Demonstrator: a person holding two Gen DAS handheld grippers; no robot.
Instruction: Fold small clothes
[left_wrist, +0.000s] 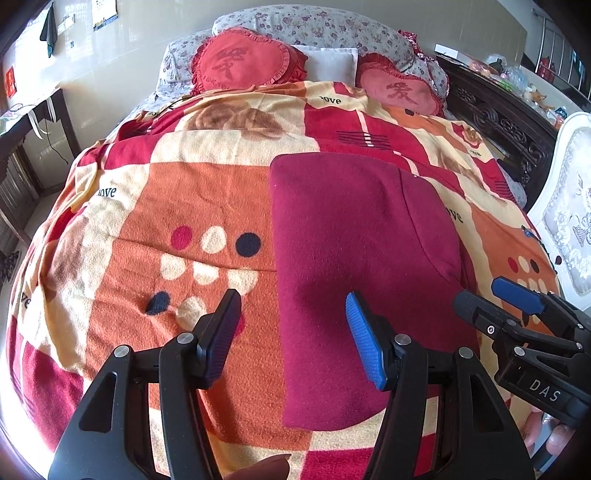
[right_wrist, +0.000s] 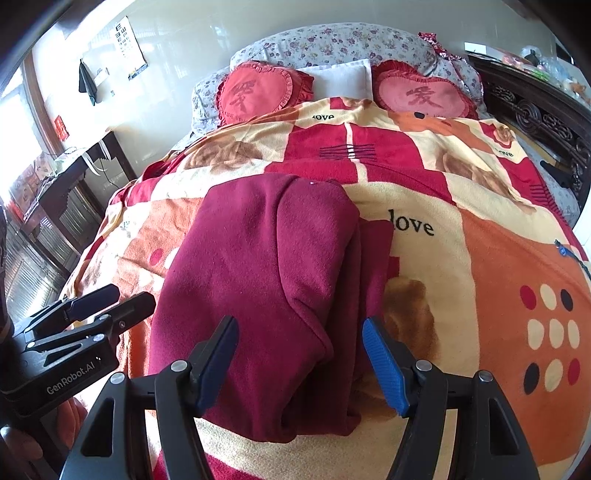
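Bed covered by a patchwork fleece blanket (left_wrist: 207, 192) in red, orange and cream, two heart cushions (left_wrist: 247, 66) at the headboard end. On it, near the front edge, lies the maroon garment (left_wrist: 354, 258), already folded lengthwise into a long panel, with a folded-over layer on its right side forming a thick ridge in the right wrist view. Left gripper (left_wrist: 293, 338) hovers over the garment's left edge, jaws apart, nothing between the pads. Right gripper (right_wrist: 301, 363) sits over the near right portion, jaws spread wide, cloth beneath but not pinched; released. Judgement: next is likely the crosswise fold. To do well: pinch both near corners through all layers, lift evenly, carry to the far end, align edges, keep the ridge from sliding out.
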